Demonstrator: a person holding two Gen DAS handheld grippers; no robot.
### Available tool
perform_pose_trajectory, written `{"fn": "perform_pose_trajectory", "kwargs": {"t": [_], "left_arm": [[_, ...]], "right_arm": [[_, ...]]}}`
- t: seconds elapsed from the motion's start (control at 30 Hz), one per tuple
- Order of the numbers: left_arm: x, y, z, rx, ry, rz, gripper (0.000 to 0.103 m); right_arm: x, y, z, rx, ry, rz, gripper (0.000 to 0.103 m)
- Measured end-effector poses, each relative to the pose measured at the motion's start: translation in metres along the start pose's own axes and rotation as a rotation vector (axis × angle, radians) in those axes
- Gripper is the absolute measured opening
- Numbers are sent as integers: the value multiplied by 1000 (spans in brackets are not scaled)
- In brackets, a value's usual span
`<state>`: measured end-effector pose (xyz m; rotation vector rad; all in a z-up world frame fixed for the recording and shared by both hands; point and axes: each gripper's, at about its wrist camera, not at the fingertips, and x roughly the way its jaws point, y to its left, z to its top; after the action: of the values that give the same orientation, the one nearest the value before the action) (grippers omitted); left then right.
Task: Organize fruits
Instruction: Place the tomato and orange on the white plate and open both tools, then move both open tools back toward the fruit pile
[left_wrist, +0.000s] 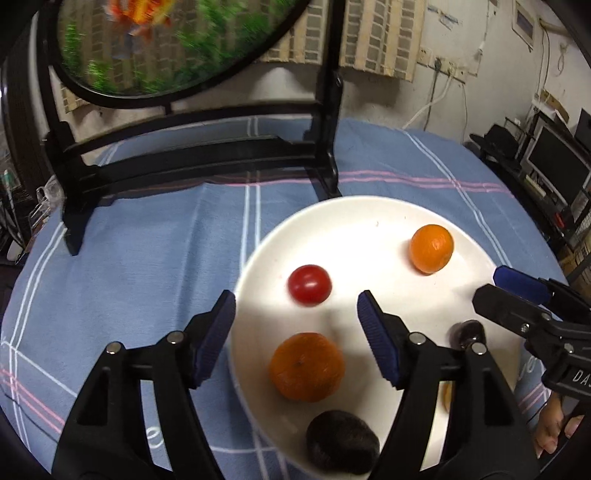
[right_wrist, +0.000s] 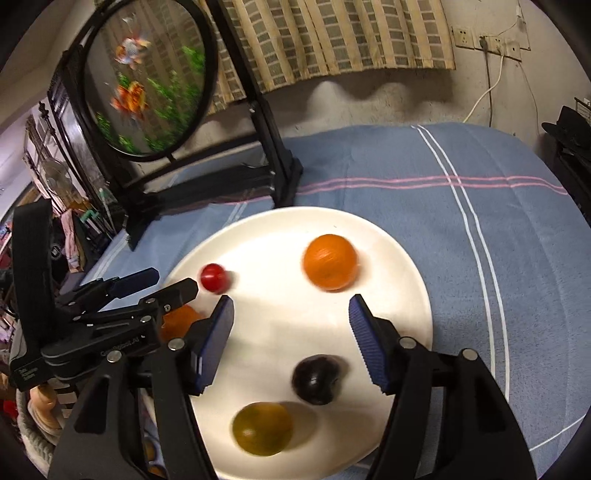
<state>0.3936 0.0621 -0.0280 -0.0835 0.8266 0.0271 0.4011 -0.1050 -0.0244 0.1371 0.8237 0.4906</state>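
A white plate (left_wrist: 354, 229) on the blue cloth holds a red tomato (left_wrist: 309, 284), a far orange (left_wrist: 431, 248), a near orange (left_wrist: 306, 366), a dark brown fruit (left_wrist: 341, 441) and a dark plum (left_wrist: 467, 332). My left gripper (left_wrist: 295, 317) is open and empty above the plate's left part, the near orange between its fingers and below them. In the right wrist view my right gripper (right_wrist: 291, 325) is open and empty over the plate (right_wrist: 399, 266), with the plum (right_wrist: 317, 378), a yellow-green fruit (right_wrist: 263, 428), the far orange (right_wrist: 330, 261) and the tomato (right_wrist: 213, 278) in sight.
A black stand with a round fish picture (left_wrist: 177, 48) sits at the back of the table, its foot (left_wrist: 328, 173) close to the plate's far rim. The right gripper (left_wrist: 524, 295) reaches in from the right. The table edge drops off at right, where shelves and a monitor (left_wrist: 557, 166) stand.
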Motion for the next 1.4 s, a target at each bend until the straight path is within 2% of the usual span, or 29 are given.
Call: {"fn": "perform_pose_trajectory", "kwargs": {"t": [0.1, 0.17, 0.23, 0.3, 0.33, 0.5, 0.63, 0.83, 0.93, 1.03, 1.07, 1.1, 1.17, 1.23, 1.3, 1.4], "left_arm": [[-25, 8, -9, -23, -24, 10, 75], [-40, 8, -18, -2, -13, 39, 75], [-67, 12, -44, 18, -38, 51, 78], [-83, 15, -68, 39, -31, 64, 81], [-90, 17, -79, 52, -20, 79, 81], [-119, 29, -136, 32, -2, 62, 81], [-133, 21, -165, 70, -4, 42, 81], [-137, -11, -179, 183, -21, 6, 84], [-138, -16, -181, 216, -40, 34, 86], [-140, 1, -179, 177, -42, 51, 90], [-142, 6, -178, 169, -50, 80, 90], [-143, 16, -179, 153, -58, 140, 90], [-142, 40, -178, 87, -40, 221, 89], [-144, 68, -178, -29, -23, 203, 86], [-151, 77, -178, -73, -46, 166, 86], [-157, 63, -182, -21, -73, 148, 86]], "right_arm": [[-18, 6, -3, 27, -9, 4, 66], [-37, 11, -11, 45, -3, 17, 66], [-59, 11, -25, 74, -17, 46, 70], [-77, 7, -41, 116, -25, 50, 97], [-87, 3, -53, 144, -31, 36, 99], [-112, -18, -101, 230, -39, 45, 99], [-114, -31, -120, 289, -5, 53, 99], [-117, -39, -125, 328, 4, 76, 99], [-119, -41, -124, 326, 1, 75, 99], [-120, -41, -124, 321, 0, 73, 99], [-121, -41, -124, 317, -2, 69, 99], [-121, -42, -124, 316, -4, 64, 99], [-123, -43, -124, 322, -12, 64, 99], [-126, -44, -123, 326, -20, 76, 99], [-128, -42, -123, 318, -25, 82, 99], [-127, -38, -123, 304, -23, 81, 99]]}}
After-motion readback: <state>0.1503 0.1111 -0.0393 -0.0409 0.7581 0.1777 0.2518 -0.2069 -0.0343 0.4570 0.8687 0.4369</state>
